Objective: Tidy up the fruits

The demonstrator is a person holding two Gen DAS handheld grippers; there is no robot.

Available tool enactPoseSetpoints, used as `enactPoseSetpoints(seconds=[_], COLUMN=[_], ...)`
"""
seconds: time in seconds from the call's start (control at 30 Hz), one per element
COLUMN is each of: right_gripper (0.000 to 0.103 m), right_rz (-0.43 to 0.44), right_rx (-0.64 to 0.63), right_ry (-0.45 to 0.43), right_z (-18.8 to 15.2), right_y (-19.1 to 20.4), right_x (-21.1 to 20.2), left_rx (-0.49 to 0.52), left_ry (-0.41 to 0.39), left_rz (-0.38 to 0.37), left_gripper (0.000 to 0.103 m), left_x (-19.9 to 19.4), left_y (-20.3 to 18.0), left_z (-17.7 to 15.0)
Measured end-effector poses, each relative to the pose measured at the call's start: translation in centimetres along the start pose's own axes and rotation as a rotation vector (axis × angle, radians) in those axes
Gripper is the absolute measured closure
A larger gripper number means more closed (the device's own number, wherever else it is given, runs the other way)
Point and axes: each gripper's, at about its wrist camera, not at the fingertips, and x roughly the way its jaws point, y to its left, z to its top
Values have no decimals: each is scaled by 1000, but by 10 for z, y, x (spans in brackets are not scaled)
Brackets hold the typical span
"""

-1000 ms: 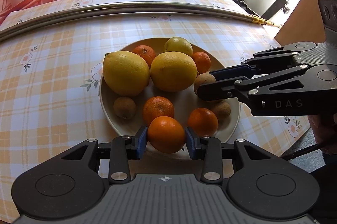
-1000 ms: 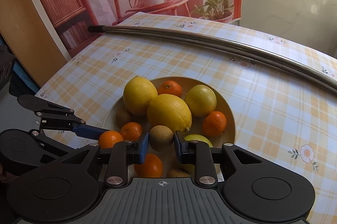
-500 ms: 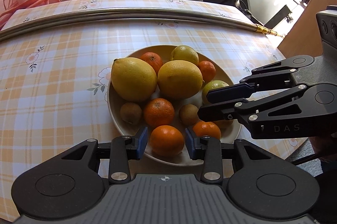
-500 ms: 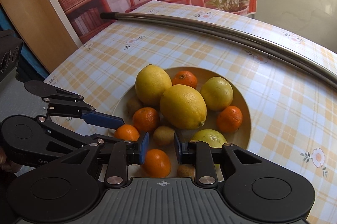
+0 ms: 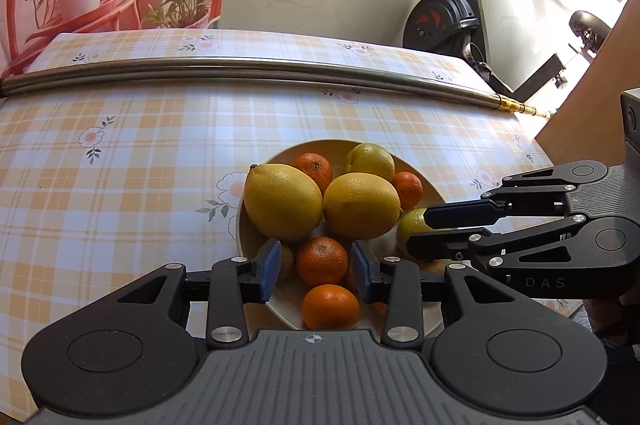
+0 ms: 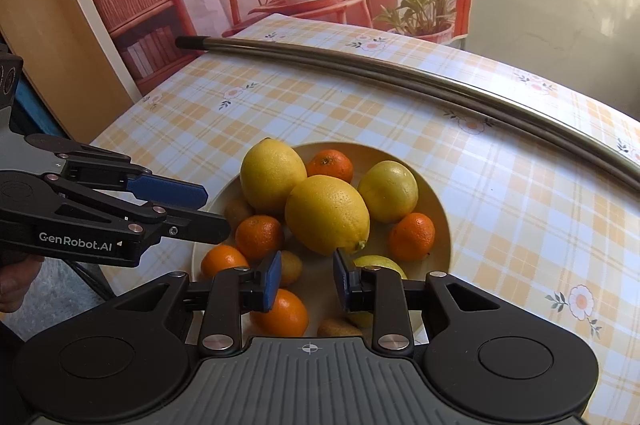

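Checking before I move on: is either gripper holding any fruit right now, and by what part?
Nothing is held. The left gripper and right gripper are both open above the bowl.

The left matte-black plastic two-finger gripper (image 5: 314,271) has blue rubber pads, silver round pivot screws, a ribbed grey housing with a crosshair mark, and white "GenRobot.AI" lettering on its side. The right matte-black plastic two-finger gripper (image 6: 306,279) matches it, with "DAS" visible at 4 o'clock in the left view.
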Motion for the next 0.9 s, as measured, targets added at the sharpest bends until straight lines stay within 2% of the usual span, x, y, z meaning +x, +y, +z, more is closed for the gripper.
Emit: enactPoseSetpoints(seconds=[0.3,0.37,0.5,0.57,0.63,0.7,0.8,0.9], right_gripper=[74,73,69,59,44,36,19,10], right_rz=[-58,-73,-94,-102,-103,-99,-111,-108], right_rx=[30,43,65,65,65,63,57,63], right_ry=[-23,-27,-23,-16,-15,-17,-22,-22], right_z=[0,-1,-3,-5,-5,-5,-5,-4], right_y=[-9,-13,-18,-19,-19,-18,-17,-18], right_x=[-9,-10,-12,-13,-14,-16,-18,-19], left_rx=[-8,-7,-23,-47,-58,-70,-91,-103], left_ry=[-11,-15,-23,-26,-28,-33,-33,-39], left_rz=[24,34,48,42,45,53,42,38], left_gripper=[61,56,37,27,18,13,11,7], left_x=[-1,-1,-3,-3,-4,-4,-5,-7], left_y=[4,4,6,9,10,11,14,15], left_z=[2,3,5,7,9,10,11,11])
